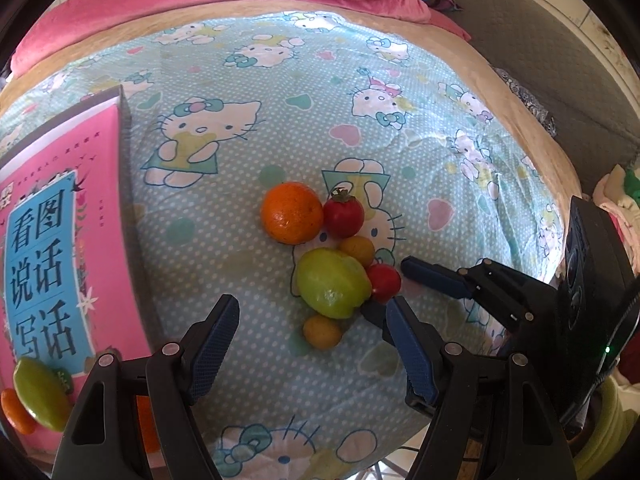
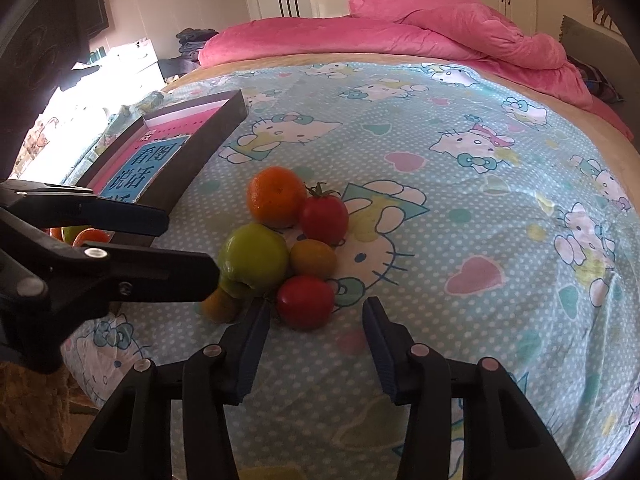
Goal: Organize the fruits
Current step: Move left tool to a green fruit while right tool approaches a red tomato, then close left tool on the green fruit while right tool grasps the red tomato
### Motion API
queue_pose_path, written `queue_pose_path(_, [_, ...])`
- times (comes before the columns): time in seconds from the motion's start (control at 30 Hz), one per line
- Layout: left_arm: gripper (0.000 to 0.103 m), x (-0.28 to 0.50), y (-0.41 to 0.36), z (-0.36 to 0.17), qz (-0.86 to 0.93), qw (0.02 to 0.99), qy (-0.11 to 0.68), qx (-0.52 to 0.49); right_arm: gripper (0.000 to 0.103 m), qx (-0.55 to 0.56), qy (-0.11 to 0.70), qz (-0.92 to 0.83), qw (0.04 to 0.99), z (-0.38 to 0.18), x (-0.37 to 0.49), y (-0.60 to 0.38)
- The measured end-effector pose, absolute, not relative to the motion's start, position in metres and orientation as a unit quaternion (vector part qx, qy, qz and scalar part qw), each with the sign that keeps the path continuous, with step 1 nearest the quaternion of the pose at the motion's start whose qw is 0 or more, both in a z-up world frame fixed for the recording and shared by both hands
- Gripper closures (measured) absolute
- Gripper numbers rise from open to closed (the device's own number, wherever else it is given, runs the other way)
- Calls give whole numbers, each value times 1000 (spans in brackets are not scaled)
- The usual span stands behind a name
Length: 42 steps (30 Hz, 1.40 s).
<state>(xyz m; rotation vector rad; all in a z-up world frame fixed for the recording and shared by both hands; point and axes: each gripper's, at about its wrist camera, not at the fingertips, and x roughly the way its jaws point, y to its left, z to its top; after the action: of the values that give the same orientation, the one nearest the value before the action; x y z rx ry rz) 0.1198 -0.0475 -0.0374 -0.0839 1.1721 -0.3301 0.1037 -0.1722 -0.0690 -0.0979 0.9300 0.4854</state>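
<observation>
A shallow dark-walled box (image 2: 208, 136) with a pink printed floor is lying on the bed (image 2: 460, 280), and a green fruit (image 1: 40, 388) and an orange fruit (image 1: 16, 412) are already sitting in its near end. To the right of its wall, out on the cartoon-cat sheet, the loose fruits are huddling together and touching: a dimpled orange (image 2: 276, 196), a stemmed red tomato (image 2: 324, 216), a lumpy green fruit (image 2: 254, 260), a small amber fruit (image 2: 313, 258), a smooth red tomato (image 2: 306, 300) and another small amber one (image 2: 218, 306). Soft open sheet is stretching away to the right and behind the pile up to a rumpled pink quilt (image 2: 460, 24); the bed's edge is dropping off close below both tools. The left tool (image 1: 312, 344) is hanging wide open and empty over the pile's near side. The right tool (image 2: 316, 314) is standing partly open, its blue ribbed pads either side of the near red tomato, not gripping it.
</observation>
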Motion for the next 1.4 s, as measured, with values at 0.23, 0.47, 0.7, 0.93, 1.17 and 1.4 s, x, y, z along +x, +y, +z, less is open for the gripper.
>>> queue_pose_path(0.23, [26,130,-54,-48,-164,809,562,-43,62,-31,447,239,861,-73,109,-174])
queue_pose_path(0.47, [26,137,-63,-58,-175,800,572,-45,72,-18,450,247,858,-74,110,-177])
queue_pose_path(0.7, [30,143,-69,-64,-190,791,578,-58,72,-10,451,248,857,-73,110,-180])
queue_pose_path(0.93, [40,147,-68,-68,-198,783,584,-84,72,-6,453,248,857,-73,111,-181])
queue_pose_path(1.17, [54,149,-60,-69,-196,782,584,-98,72,-1,454,248,856,-74,110,-182])
queue_pose_path(1.4, [54,146,-50,-70,-194,779,584,-120,72,4,452,249,856,-74,110,-183])
